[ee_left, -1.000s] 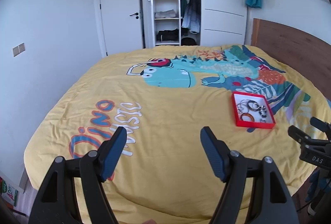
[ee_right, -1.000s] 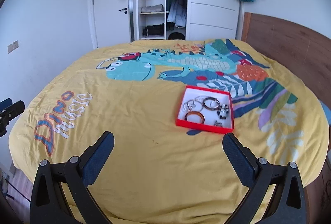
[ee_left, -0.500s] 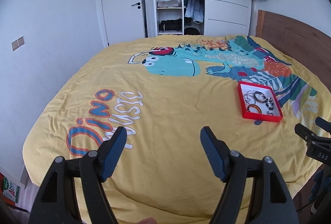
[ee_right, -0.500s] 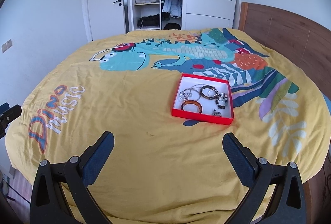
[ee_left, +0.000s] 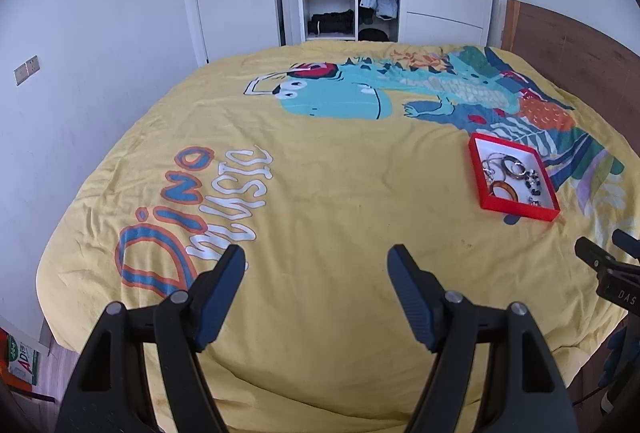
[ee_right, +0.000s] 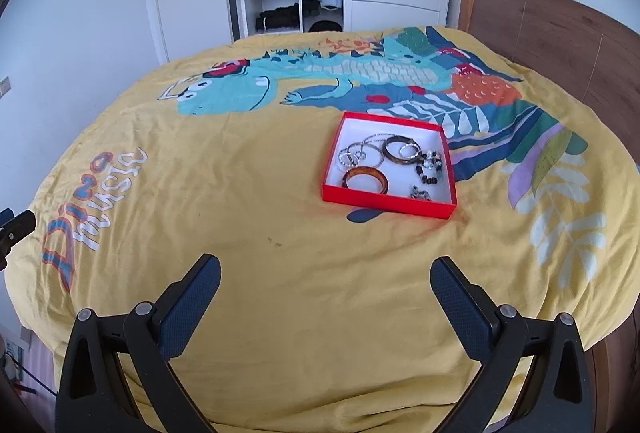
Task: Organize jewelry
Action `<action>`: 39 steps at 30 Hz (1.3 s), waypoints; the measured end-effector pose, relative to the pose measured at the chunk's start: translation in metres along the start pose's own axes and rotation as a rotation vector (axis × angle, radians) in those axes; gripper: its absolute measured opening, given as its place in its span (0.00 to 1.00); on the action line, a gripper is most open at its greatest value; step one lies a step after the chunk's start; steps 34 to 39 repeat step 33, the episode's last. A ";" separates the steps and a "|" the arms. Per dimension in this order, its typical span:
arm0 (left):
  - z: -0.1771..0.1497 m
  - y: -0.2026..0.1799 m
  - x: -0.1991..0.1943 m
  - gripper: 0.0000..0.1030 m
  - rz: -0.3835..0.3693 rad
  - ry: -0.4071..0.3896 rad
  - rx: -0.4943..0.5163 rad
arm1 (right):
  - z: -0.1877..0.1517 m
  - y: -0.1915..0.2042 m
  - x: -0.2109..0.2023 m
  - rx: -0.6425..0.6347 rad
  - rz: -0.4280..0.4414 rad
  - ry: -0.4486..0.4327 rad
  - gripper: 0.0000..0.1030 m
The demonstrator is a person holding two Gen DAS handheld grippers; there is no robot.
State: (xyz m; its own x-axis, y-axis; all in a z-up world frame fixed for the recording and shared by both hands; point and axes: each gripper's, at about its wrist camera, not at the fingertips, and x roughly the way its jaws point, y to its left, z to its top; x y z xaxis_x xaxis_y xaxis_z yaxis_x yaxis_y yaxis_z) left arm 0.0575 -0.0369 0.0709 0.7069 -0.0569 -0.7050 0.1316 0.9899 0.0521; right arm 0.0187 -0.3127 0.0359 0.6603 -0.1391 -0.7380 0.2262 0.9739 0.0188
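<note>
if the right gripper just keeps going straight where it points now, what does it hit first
Most likely the bare yellow bedspread, short of the red tray. The right gripper is open and empty, aimed at cloth just near of and slightly left of the tray, though fisheye depth is hard to judge.

Black plastic left gripper (ee_left: 316, 269) and right gripper (ee_right: 325, 279). Dark blue ribbed pads (ee_left: 219, 297), silver screws at the joints. White "DAS" lettering on one.

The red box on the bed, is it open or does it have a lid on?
Open. The red box has no lid; bangles and rings lie visible inside.
</note>
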 end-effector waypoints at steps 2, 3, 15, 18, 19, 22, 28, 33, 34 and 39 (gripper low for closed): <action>-0.001 0.000 0.003 0.70 0.003 0.007 0.002 | 0.000 -0.001 0.004 0.004 0.000 0.005 1.00; -0.001 0.000 0.005 0.70 0.003 0.012 0.002 | -0.001 -0.002 0.006 0.006 0.000 0.010 1.00; -0.007 0.001 0.020 0.70 0.008 0.046 -0.005 | -0.004 -0.002 0.014 -0.004 0.005 0.029 1.00; -0.007 0.002 0.021 0.70 0.005 0.047 -0.009 | -0.004 -0.001 0.015 -0.004 0.006 0.029 1.00; -0.007 0.001 0.021 0.70 0.004 0.047 -0.008 | -0.004 -0.001 0.015 -0.004 0.006 0.029 1.00; -0.008 -0.001 0.023 0.70 -0.005 0.052 -0.006 | -0.003 0.001 0.016 -0.013 0.008 0.029 1.00; -0.009 -0.008 0.023 0.70 -0.015 0.060 0.002 | -0.004 0.004 0.018 -0.025 0.012 0.031 1.00; -0.009 -0.012 0.023 0.70 -0.024 0.064 0.003 | -0.005 0.001 0.018 -0.018 0.012 0.032 1.00; -0.009 -0.012 0.023 0.70 -0.024 0.064 0.003 | -0.005 0.001 0.018 -0.018 0.012 0.032 1.00; -0.009 -0.012 0.023 0.70 -0.024 0.064 0.003 | -0.005 0.001 0.018 -0.018 0.012 0.032 1.00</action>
